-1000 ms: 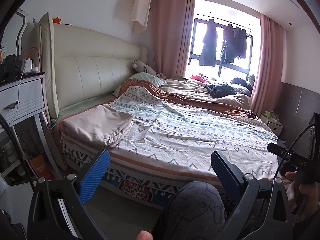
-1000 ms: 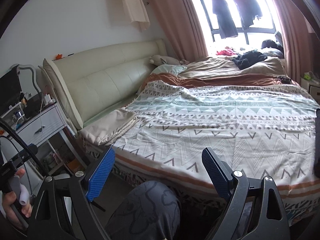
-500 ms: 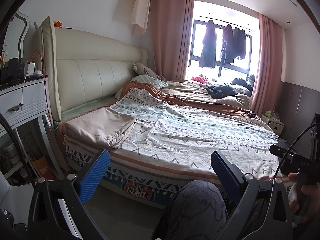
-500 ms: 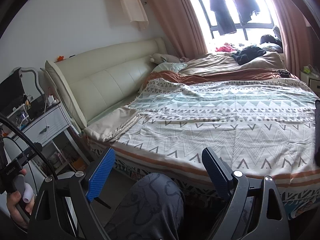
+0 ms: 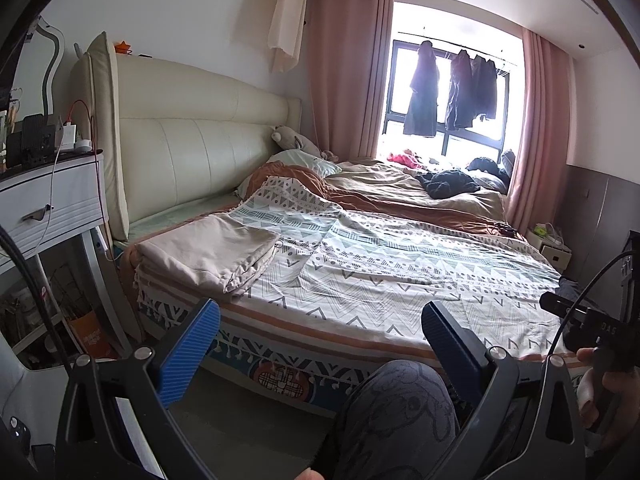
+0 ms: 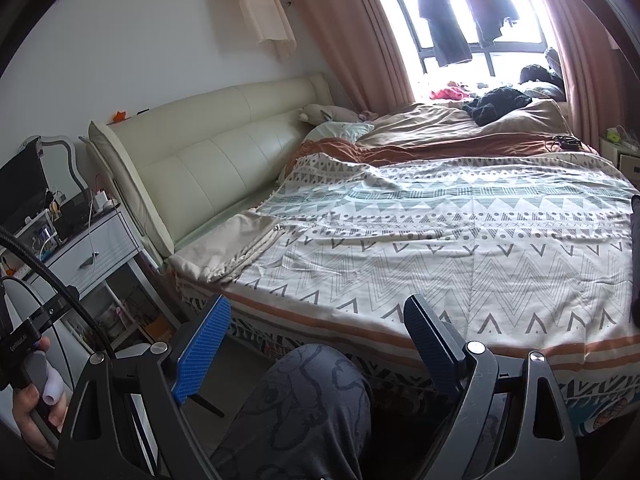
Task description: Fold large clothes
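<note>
A folded beige cloth (image 5: pixel 212 252) lies on the near left corner of the bed; it also shows in the right wrist view (image 6: pixel 236 248). A patterned white, grey and green blanket (image 5: pixel 400 272) is spread over the bed, also in the right wrist view (image 6: pixel 460 240). My left gripper (image 5: pixel 320 332) is open and empty, held in front of the bed's near edge, apart from the cloth. My right gripper (image 6: pixel 316 328) is open and empty, also short of the bed edge. A dark garment (image 5: pixel 448 184) lies at the far end of the bed.
My knee in dark grey trousers (image 5: pixel 396 412) is between each gripper's fingers. A white nightstand (image 5: pixel 48 208) with cables stands left of the bed. A cream headboard (image 5: pixel 192 156) runs along the left. Clothes hang at the window (image 5: pixel 452 92). A small bedside table (image 5: pixel 548 244) is far right.
Both grippers have drawn slightly back and tilted up, so the bed sits a little lower and farther in view. Both stay open and empty.
</note>
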### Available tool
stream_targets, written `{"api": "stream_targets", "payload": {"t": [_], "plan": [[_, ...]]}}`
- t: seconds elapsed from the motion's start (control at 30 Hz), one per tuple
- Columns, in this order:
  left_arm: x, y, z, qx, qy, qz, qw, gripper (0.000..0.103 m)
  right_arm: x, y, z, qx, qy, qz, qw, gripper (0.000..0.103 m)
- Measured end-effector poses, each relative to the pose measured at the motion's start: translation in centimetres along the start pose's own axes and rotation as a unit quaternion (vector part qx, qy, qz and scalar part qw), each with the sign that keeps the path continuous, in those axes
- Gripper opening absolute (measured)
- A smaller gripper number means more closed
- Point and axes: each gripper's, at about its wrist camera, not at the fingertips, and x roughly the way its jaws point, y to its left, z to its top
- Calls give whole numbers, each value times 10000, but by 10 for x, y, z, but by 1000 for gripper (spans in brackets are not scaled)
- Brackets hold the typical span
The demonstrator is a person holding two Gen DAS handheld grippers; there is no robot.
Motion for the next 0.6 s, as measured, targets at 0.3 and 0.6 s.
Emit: {"api": "stream_targets", "payload": {"t": [0.3, 0.6], "plan": [[-4, -2, 1, 122, -52, 118, 9998, 103, -2, -1, -1, 29, 11, -25, 10000, 88], [-8, -5, 0, 191, -35, 96, 9998, 103, -6, -2, -3, 70, 17, -43, 10000, 88]]}}
